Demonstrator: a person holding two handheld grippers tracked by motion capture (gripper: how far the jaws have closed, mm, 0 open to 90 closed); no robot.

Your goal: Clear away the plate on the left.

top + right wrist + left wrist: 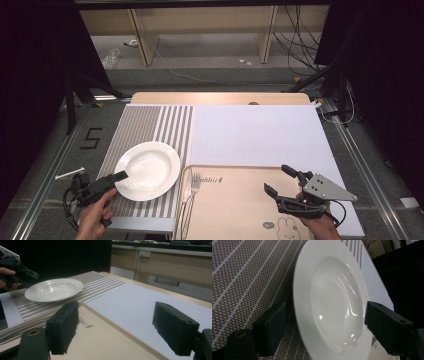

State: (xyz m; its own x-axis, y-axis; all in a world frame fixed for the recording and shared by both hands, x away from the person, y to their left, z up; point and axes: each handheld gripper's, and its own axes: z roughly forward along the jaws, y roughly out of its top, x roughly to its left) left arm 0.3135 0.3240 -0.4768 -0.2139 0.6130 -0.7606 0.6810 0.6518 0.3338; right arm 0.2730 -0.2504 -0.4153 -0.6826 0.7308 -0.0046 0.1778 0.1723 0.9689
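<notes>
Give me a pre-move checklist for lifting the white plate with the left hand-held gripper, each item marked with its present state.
1. Left hand-held gripper open, one jaw on each side of the white plate's rim: ok.
2. Jaws closed firmly on the rim: not ok, gaps show in the left gripper view.
3. Plate empty, nothing to spill: ok.
4. Plate lying flat on the striped mat: ok.
5. Fork apart from the plate: ok, it lies on the beige board beside it.
6. Right hand-held gripper out of the way: ok, open over the board, away from the plate.
</notes>
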